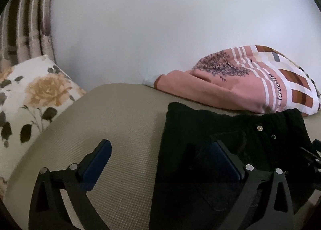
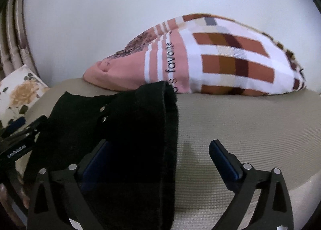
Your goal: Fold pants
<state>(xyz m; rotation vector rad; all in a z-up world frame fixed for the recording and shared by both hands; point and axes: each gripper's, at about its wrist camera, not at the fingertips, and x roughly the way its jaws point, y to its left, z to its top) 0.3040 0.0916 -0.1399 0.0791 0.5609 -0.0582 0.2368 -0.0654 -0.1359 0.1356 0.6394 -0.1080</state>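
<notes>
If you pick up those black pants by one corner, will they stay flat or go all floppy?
Probably floppy: the black pants are soft cloth, already sagging and bunched at the waistband on the beige mat. They likely won't slide easily, since the mat looks textured. The folds would probably fall open.

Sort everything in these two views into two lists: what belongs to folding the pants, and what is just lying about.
Belongs:
black fabric pants with metal snaps
left gripper
right gripper

Lying about:
pink and plaid printed pillow
white floral cushion
striped curtain
</notes>
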